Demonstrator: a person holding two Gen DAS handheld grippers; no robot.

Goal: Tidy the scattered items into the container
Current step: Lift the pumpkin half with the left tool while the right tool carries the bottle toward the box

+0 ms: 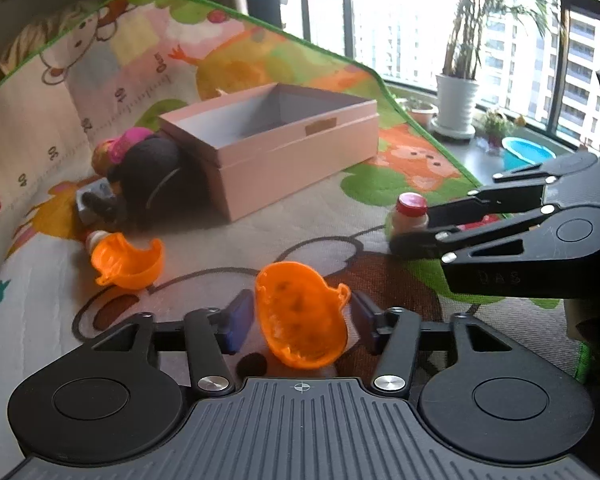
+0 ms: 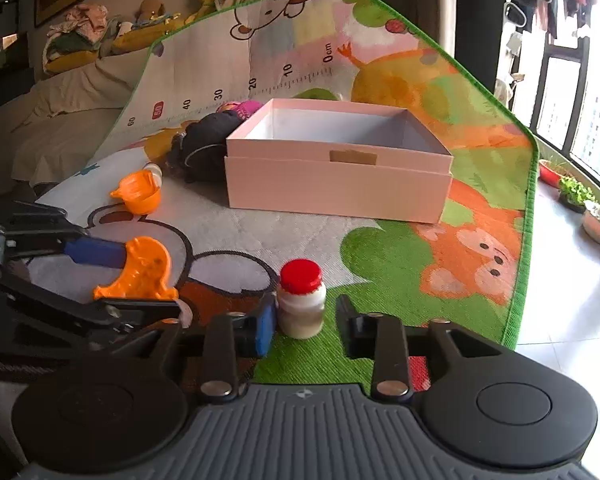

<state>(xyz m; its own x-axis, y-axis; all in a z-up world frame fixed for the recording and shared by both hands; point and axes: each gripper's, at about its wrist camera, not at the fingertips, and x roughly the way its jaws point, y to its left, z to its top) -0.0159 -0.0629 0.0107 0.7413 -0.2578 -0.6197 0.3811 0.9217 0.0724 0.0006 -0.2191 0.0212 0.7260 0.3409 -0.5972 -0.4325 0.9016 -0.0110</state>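
**Mei:** Left wrist view first: what did we have between our fingers?

**Tom:** Our left gripper (image 1: 298, 316) stood spread wide around an orange shell half (image 1: 300, 316), which sat tilted on the play mat (image 1: 320, 224). In that view we saw a gap at each blue pad, so nothing was clasped. From the right wrist camera the same shell (image 2: 140, 270) seemed close against one blue finger (image 2: 94, 251), and we could not tell whether they touched.

**Mei:** And our right side?

**Tom:** Our right gripper (image 2: 306, 320) was also released, its fingers flanking a small bottle with a red cap (image 2: 302, 300). The bottle stood upright on the mat, just beside the blue pad on the left; the other finger was clearly apart from it.

**Mei:** Where was the container?

**Tom:** The pink box (image 2: 336, 168) sat farther back on the mat, open-topped, and what we could see of its inside held nothing. A second orange shell half (image 2: 140, 196) lay near its left corner, with a small pale bottle (image 2: 153, 169) touching or just behind it. A dark stuffed toy with a pink part (image 1: 148, 172) leaned against the box's left side.

**Mei:** Anything beyond the mat?

**Tom:** We saw potted plants (image 1: 458, 100) by the window and a blue basin (image 1: 526, 152) on the floor.
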